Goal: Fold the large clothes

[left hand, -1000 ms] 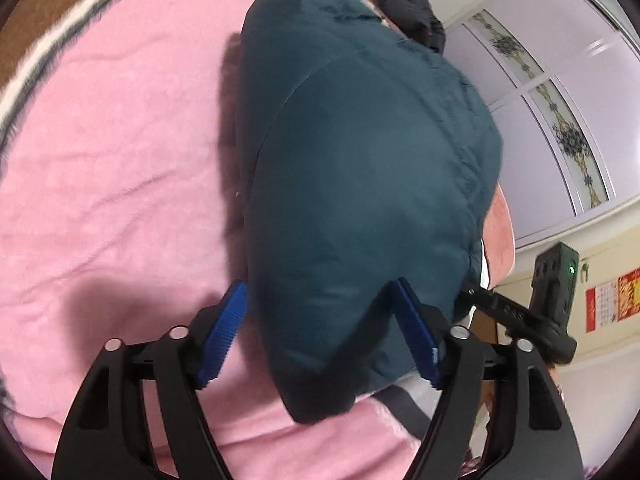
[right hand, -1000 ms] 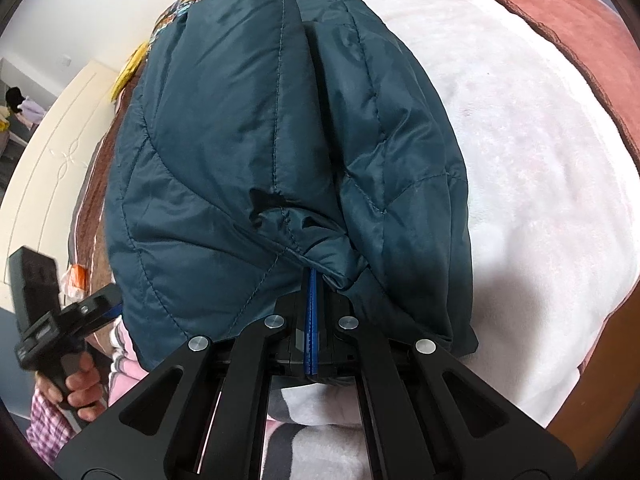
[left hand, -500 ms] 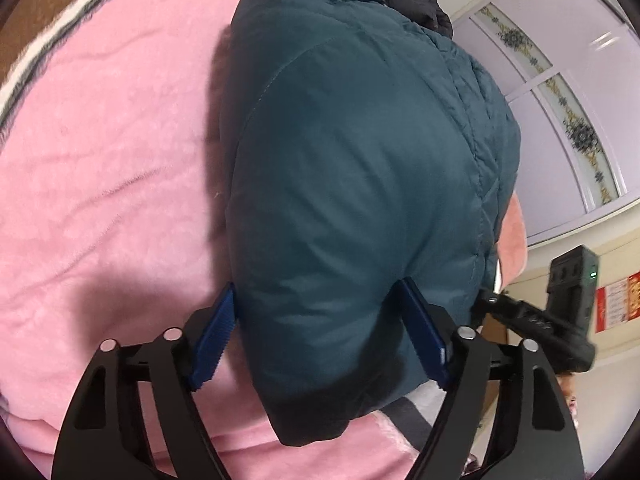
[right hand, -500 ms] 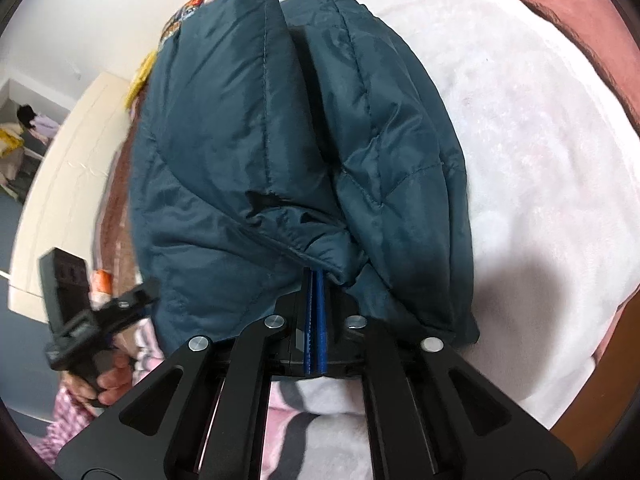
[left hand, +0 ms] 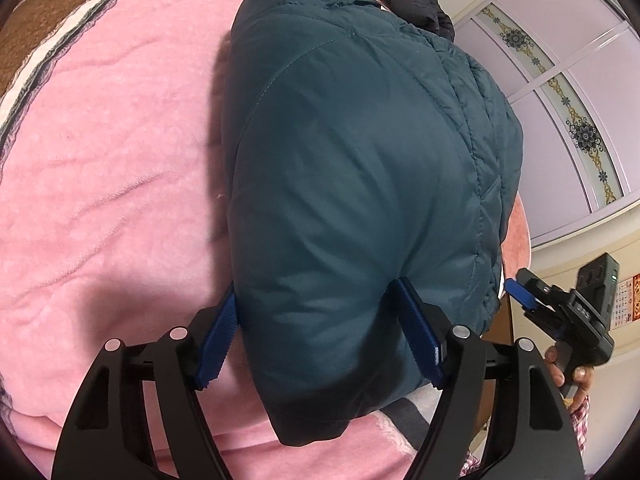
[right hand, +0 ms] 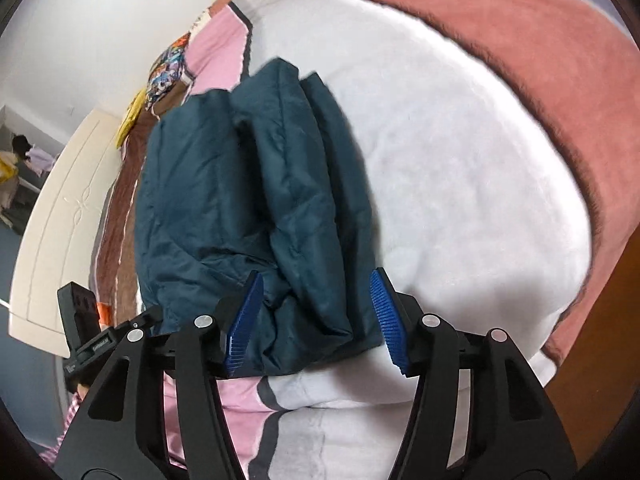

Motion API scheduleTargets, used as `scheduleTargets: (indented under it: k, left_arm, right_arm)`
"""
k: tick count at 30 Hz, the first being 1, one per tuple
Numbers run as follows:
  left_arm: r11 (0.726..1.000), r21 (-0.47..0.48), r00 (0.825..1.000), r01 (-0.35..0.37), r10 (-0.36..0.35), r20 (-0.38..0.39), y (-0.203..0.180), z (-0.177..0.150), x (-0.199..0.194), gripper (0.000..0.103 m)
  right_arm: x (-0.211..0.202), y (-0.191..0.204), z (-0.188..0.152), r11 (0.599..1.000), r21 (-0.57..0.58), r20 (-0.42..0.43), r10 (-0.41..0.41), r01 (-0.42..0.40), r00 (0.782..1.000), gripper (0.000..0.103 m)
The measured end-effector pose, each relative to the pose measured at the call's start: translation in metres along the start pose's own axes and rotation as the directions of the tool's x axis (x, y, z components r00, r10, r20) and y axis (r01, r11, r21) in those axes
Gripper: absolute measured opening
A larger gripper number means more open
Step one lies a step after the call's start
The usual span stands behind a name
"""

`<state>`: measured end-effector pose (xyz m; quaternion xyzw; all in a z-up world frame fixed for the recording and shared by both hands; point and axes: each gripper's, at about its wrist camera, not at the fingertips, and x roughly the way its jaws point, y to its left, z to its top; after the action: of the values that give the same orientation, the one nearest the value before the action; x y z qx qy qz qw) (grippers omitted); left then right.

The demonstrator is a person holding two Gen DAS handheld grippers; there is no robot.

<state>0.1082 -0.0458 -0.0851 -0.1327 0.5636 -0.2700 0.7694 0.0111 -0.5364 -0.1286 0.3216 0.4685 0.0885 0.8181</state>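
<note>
A: Where's the jacket [left hand: 360, 184]?
B: Folded teal bundle lying on the pink-and-white blanket [left hand: 112, 168], near the bed's edge.
A: Left gripper [left hand: 320, 336]?
B: Jaws spread wide, blue pads either side of the bundle's near end, not clamped.
A: Right gripper [right hand: 316, 320]?
B: Also spread, straddling the jacket's near corner, nothing pinched. Fabric sits loose between the pads.

Right gripper [right hand: 316, 316]: fingers [right hand: 246, 316], pinched shut on jacket [right hand: 248, 208] hem in both earlier frames, now spread wide, hem released and lying between them. Gripper drawn back; jacket appears smaller, more bed blanket [right hand: 460, 168] exposed.
</note>
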Motion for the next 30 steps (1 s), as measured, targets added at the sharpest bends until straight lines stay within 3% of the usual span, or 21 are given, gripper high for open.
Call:
scheduleTargets:
  k: [4, 10, 18, 21, 24, 30]
  left_arm:
    - [1.0, -0.001, 1.0, 0.0, 0.0, 0.0, 0.0, -0.001, 0.0, 0.073]
    - [1.0, 0.006, 1.0, -0.004, 0.004, -0.002, 0.001, -0.001, 0.002, 0.073]
    - [1.0, 0.023, 1.0, -0.006, 0.006, -0.003, -0.001, 0.001, 0.004, 0.073]
    - [0.999, 0.042, 1.0, -0.005, 0.005, 0.001, -0.004, 0.002, 0.003, 0.069]
    - [0.997, 0.074, 1.0, -0.019, 0.017, 0.02, -0.01, 0.001, 0.001, 0.062]
    - [0.985, 0.159, 0.992, -0.074, 0.056, 0.11, -0.019, 0.006, -0.014, 0.048]
  right_arm:
    - [0.024, -0.004, 0.003, 1.0, 0.009, -0.071, -0.001, 0.001, 0.997, 0.056]
    - [0.045, -0.017, 0.017, 0.999, 0.021, -0.102, -0.029, 0.031, 0.994, 0.065]
    - [0.069, -0.035, 0.027, 0.997, 0.06, -0.164, 0.067, -0.058, 0.984, 0.065]
    - [0.073, -0.031, 0.029, 0.997, 0.042, -0.168, 0.073, -0.066, 0.983, 0.054]
    - [0.072, -0.019, 0.026, 0.991, 0.001, -0.161, 0.13, -0.132, 0.978, 0.023]
    - [0.066, 0.017, 0.019, 0.986, -0.157, -0.075, 0.049, -0.06, 0.996, 0.014]
